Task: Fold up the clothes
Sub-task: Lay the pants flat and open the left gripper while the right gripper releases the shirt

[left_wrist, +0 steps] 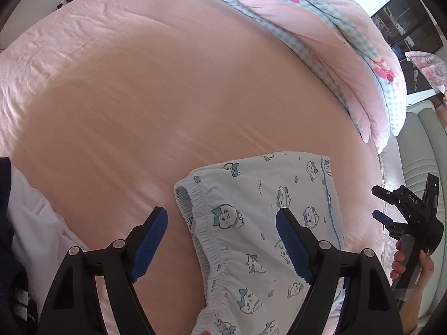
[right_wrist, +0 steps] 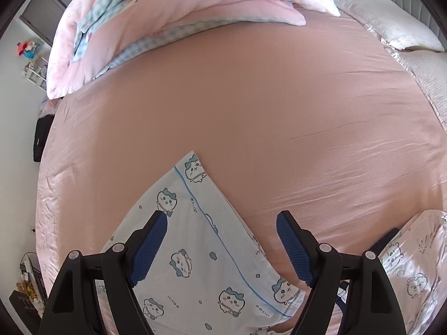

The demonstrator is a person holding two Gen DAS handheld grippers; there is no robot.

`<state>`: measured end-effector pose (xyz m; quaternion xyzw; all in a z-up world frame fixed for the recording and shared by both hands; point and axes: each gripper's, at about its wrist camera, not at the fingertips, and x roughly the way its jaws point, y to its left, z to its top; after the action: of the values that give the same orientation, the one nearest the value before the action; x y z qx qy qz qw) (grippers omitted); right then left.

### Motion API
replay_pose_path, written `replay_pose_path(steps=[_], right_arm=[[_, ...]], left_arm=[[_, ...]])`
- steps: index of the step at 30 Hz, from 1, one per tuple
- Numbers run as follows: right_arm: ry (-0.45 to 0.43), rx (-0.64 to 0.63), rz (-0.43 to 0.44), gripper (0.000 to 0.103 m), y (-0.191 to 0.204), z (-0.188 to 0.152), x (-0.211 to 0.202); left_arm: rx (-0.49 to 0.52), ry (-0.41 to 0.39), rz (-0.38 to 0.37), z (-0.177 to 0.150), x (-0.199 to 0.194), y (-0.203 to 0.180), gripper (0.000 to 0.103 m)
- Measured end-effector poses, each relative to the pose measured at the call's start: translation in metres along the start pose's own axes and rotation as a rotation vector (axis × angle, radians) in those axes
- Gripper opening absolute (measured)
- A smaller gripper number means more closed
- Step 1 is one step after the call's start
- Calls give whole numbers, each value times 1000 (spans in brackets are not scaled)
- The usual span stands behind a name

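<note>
The left gripper [left_wrist: 222, 223] hangs spread wide over one folded pair of cartoon-print shorts [left_wrist: 259, 223] lying on the pink bed [left_wrist: 167, 97]. The right gripper [right_wrist: 222, 226], also spread and holding nothing, hovers above the same shorts. One pink quilt [right_wrist: 173, 8] lies bunched beyond.

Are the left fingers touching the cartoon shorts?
Cannot tell. In the left wrist view the left gripper is open over the shorts, but no gap or contact shows plainly.
</note>
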<state>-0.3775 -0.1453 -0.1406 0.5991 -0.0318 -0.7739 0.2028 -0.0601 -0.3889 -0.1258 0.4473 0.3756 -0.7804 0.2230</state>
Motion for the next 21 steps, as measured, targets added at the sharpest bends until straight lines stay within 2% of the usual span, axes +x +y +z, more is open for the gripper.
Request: replay_pose_path(steps=[4,7,11,15,18,21], right_arm=[[-11,-13,9,80,6,-18,-16],[-31,-34,34,80,9,-42,-31],[-18,-67,20,80,11,-80,-39],[-57,-184,-37,80,16,-125,-59],[-168,-347,-104,80,24,-169,-82],[-269,-530,-181,80,34,-206,-100]], left_arm=[[46,3,-25,-13,-8,-16,80],[93,1,-6,-32,-22,-19,80],[165,-2,7,-58,-41,-19,80],[254,-38,25,-86,-62,-19,80],[366,-95,37,-109,-76,-23,80],[414,-126,16,-128,-88,-22,80]])
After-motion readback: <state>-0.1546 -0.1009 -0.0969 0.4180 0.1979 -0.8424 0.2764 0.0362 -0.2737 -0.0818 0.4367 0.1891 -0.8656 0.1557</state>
